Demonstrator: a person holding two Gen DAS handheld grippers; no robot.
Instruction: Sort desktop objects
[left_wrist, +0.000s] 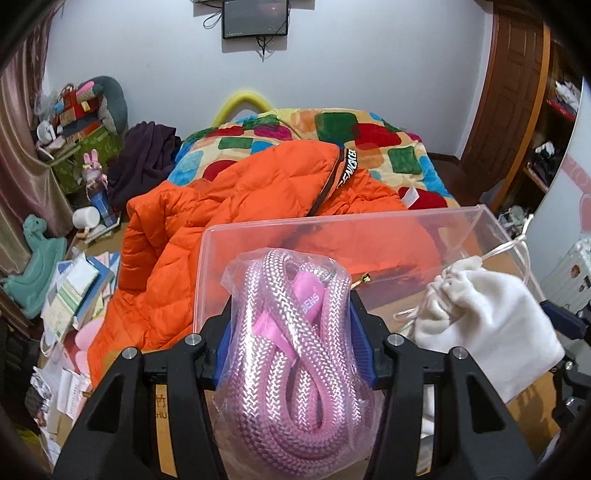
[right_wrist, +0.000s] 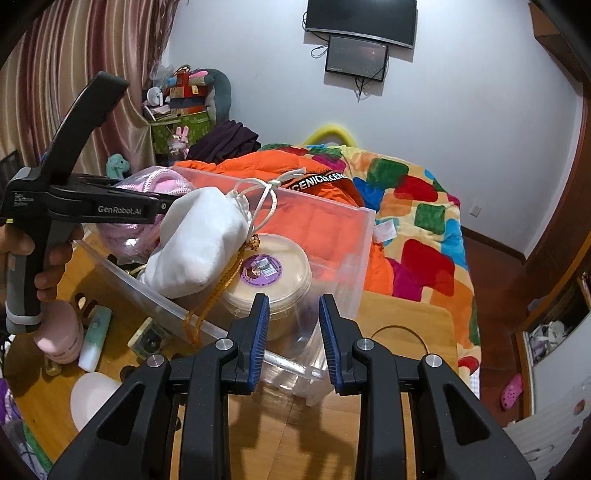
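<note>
The left gripper (left_wrist: 288, 325) clenched a bagged rope (left_wrist: 291, 343) over the bin (left_wrist: 480, 218); the right gripper (right_wrist: 293, 339) hung closed, empty. Slick plastic risked slipping early.

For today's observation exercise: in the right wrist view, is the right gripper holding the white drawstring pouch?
No. The right gripper has nothing between its blue pads, while the white drawstring pouch lies apart in the clear plastic bin.
</note>
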